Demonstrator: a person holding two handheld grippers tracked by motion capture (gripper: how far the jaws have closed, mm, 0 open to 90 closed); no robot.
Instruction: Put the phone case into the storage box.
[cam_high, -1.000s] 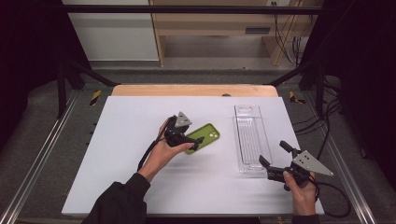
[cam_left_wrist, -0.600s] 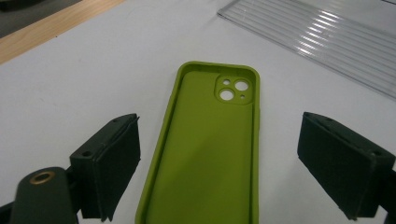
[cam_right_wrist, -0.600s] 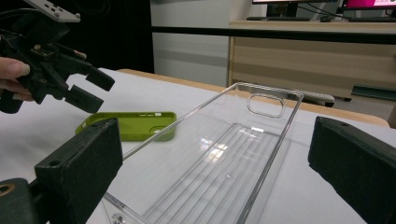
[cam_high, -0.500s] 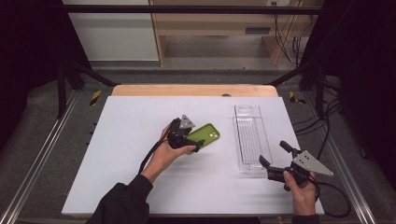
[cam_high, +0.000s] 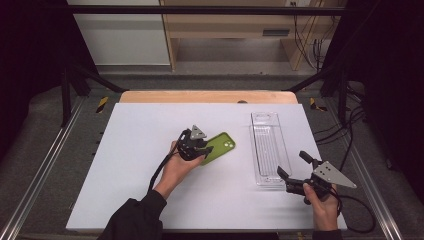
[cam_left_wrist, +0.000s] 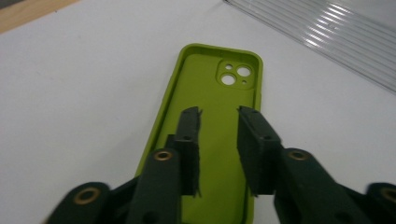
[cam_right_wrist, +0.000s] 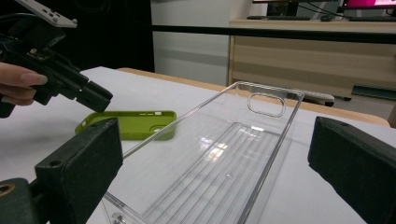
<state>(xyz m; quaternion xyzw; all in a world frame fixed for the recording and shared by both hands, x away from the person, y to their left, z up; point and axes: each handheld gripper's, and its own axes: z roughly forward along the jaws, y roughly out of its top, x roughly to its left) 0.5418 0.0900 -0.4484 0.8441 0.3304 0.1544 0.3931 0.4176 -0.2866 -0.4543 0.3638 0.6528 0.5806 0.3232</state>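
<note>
Your left hand-held gripper (cam_left_wrist: 218, 154) is closing its jaws, now narrow, over the near end of the green phone case (cam_left_wrist: 212, 121), which is lying flat on the desk (cam_high: 140, 130), its long axis running straight ahead between them, pads seemingly not yet pressing.

On the table (cam_high: 125, 190), a phone case (cam_high: 222, 146) lies open side up near the middle, with a clear tray (cam_high: 267, 147) well apart to its right, lengthwise front to back. The left gripper (cam_high: 202, 149) sits over the case's near end (its jaws above the inside), while the right gripper (cam_high: 292, 172) hovers just before the tray's near end.
</note>
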